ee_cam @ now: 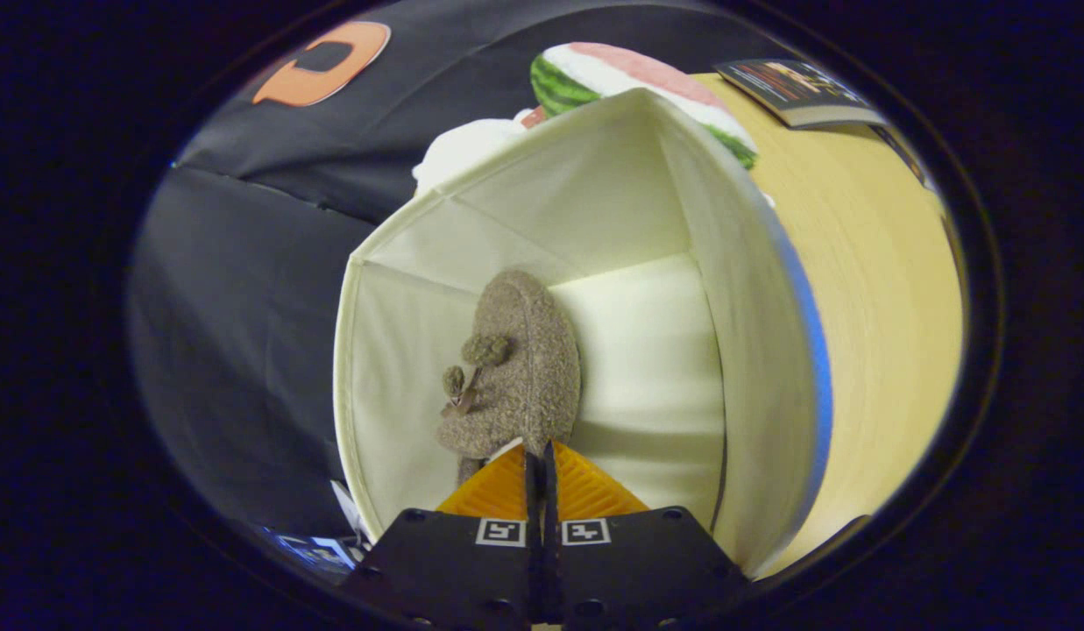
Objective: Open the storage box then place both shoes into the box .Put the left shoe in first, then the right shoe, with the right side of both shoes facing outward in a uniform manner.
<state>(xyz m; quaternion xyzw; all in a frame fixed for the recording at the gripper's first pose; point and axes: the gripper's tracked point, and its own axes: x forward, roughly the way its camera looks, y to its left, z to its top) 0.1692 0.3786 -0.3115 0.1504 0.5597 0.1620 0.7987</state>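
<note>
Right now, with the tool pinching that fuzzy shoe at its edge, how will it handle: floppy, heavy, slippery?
The tool pinches a thin edge of the shoe, fingers nearly together, so the upper is probably soft and may sag. Its fleecy surface should grip rather than slip. It looks light. Once released in the storage box, it might lean against the wall.

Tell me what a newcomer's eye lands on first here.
First, the fuzzy grey-brown slipper standing inside the open cream fabric storage box, against its left wall. The gripper has its jaws nearly closed on the slipper's near edge. Beyond the box, a watermelon-slice plush cushion and a dark book lie on the pale wooden table.
</note>
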